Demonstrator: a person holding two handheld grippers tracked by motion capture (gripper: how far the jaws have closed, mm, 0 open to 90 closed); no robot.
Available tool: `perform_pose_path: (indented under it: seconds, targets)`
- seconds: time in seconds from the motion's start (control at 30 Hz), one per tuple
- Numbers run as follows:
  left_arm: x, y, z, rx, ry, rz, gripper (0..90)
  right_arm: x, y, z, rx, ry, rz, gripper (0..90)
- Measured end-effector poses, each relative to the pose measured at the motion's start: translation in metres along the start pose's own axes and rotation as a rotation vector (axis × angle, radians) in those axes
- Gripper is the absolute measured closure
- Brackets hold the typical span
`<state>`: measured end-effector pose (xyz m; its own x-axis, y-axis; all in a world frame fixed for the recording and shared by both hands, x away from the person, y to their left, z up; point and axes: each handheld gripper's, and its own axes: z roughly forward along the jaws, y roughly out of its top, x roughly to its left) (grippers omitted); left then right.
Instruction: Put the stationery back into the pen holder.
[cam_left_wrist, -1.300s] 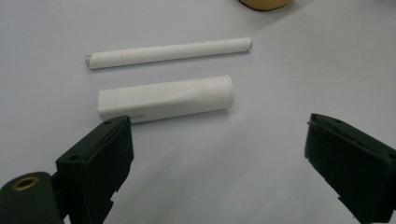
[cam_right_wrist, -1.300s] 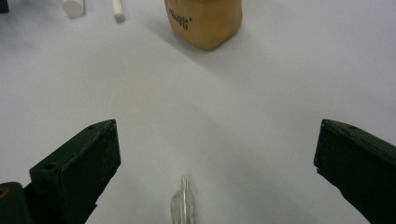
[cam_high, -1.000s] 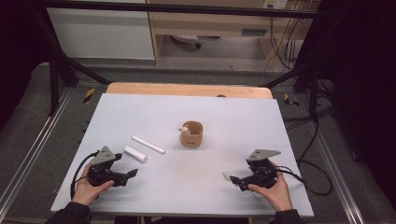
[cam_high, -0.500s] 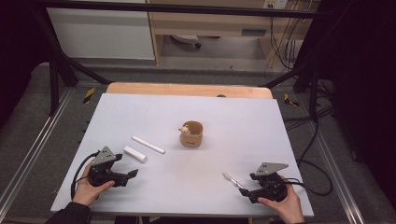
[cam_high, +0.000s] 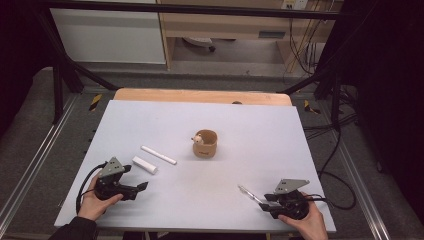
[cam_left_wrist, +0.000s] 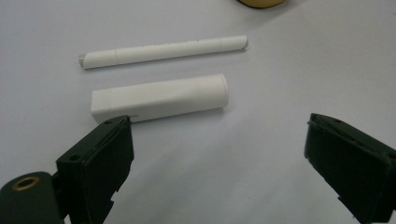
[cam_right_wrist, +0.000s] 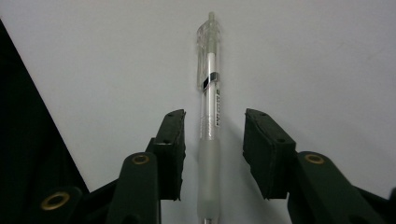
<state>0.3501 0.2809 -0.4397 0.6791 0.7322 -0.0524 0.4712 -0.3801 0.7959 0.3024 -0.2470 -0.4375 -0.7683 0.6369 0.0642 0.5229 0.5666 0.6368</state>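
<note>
Right gripper (cam_high: 264, 201) drawn back from cup (cam_high: 205, 143) toward near worktop (cam_high: 300, 150) edge; jaws apart, straddling clear pen (cam_right_wrist: 208, 116), not clamped. Left gripper (cam_high: 137, 188) unmoved, jaws wide, before white cap (cam_left_wrist: 161, 98). Pen pickup likely next.

**Hidden, cropped or unclear**

Right gripper view: clear pen (cam_right_wrist: 208, 116) runs off the bottom edge; tip end unseen; barrel print unreadable. Left gripper view: brown cup (cam_left_wrist: 259, 2) cut by top edge. High view: figure inside the cup (cam_high: 199, 139) too small to identify.
</note>
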Motion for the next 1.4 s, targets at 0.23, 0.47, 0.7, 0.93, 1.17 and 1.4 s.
perform_pose_path:
  seconds: [0.23,0.47,0.7,0.93,1.17,1.4]
  targets:
    - [-0.001,0.0,0.001,0.003,-0.001,0.004,8.2,0.001,-0.003,0.003,0.025,-0.016,-0.028,75.1]
    - [-0.002,0.0,0.001,0.002,-0.002,0.005,8.2,0.001,-0.004,0.003,0.017,-0.007,-0.026,79.5]
    - [-0.001,0.0,0.001,0.002,-0.003,0.004,8.2,-0.001,-0.003,0.001,0.007,0.008,-0.01,80.0]
    - [-0.002,0.001,0.001,-0.001,-0.002,0.002,8.2,-0.006,0.002,-0.006,-0.05,0.013,0.04,80.2]
    - [-0.005,0.003,0.002,0.004,-0.008,0.012,8.2,-0.009,0.014,-0.005,-0.068,0.018,0.024,80.2]
    - [-0.008,0.006,0.005,0.006,-0.015,0.025,8.2,-0.008,0.03,0.0,-0.072,0.037,-0.009,80.2]
